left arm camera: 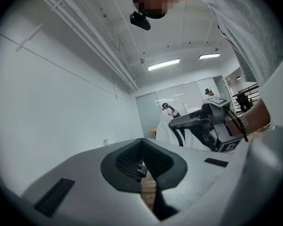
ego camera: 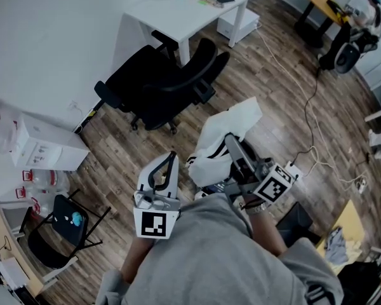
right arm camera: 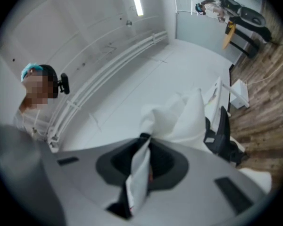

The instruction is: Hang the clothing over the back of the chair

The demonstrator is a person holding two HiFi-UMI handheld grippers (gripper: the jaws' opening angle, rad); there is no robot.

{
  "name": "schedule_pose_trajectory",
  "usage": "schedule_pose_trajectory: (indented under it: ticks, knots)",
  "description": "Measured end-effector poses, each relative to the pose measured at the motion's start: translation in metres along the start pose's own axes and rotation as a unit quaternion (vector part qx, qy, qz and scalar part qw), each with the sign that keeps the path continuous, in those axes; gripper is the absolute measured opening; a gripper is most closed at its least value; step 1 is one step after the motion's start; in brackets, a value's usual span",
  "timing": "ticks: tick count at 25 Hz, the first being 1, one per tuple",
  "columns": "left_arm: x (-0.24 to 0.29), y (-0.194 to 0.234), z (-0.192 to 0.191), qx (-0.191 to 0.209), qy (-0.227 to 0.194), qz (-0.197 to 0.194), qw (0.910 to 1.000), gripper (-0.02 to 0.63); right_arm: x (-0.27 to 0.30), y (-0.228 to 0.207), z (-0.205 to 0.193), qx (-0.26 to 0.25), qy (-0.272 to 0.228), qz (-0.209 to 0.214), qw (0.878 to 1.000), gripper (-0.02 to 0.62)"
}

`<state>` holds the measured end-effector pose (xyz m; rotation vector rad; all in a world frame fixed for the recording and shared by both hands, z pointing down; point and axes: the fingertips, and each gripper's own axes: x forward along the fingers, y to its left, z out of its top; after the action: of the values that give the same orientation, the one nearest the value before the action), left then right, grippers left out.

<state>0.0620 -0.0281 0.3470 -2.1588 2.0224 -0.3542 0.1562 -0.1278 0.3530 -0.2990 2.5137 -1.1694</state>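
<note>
White fabric garment (ego camera: 233, 127): hangs bunched from the right claw, in the air above the wood-plank floor (ego camera: 267, 75), near the black swivel office chair (ego camera: 171, 84) but apart from it.
Right claw (right arm camera: 144, 138): jaws clamped on a fold of the garment.
Left claw (left arm camera: 141, 142): jaws together, empty, just left of the garment.
Chair: stands in front of the white desk (ego camera: 178, 8).

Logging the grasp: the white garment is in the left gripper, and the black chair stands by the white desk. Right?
No. The garment is pinched in the right gripper, not the left gripper, as the right gripper view shows. The black chair does stand by the white desk.
</note>
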Motion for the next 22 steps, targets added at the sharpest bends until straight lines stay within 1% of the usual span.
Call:
schedule_pose_trajectory:
  ticks: [3,5,7,10,13,18,22]
  knots:
    - [0.011,0.013,-0.008,0.0,-0.006,-0.007,1.0,0.035,0.008,-0.013,0.003,-0.007,-0.006,-0.02,1.0,0.063]
    - [0.018,0.021,-0.014,-0.013,-0.006,-0.016,0.9998,0.035,0.011,-0.019,0.006,-0.011,-0.013,-0.037,0.999,0.063]
    - [0.028,0.029,-0.016,-0.019,-0.012,-0.033,0.9992,0.035,0.014,-0.023,0.011,-0.014,-0.027,-0.051,0.998,0.063]
    - [0.045,0.043,-0.02,-0.012,-0.022,-0.063,0.9977,0.035,0.021,-0.028,0.016,-0.02,-0.052,-0.07,0.996,0.063]
    - [0.061,0.058,-0.02,-0.007,-0.033,-0.085,0.9959,0.035,0.025,-0.033,0.024,-0.03,-0.072,-0.087,0.993,0.063]
    - [0.086,0.072,-0.028,-0.03,-0.025,-0.118,0.9922,0.035,0.027,-0.041,0.041,-0.048,-0.101,-0.12,0.986,0.063]
    - [0.1,0.077,-0.027,-0.031,-0.034,-0.148,0.9879,0.035,0.036,-0.042,0.051,-0.059,-0.117,-0.134,0.982,0.063]
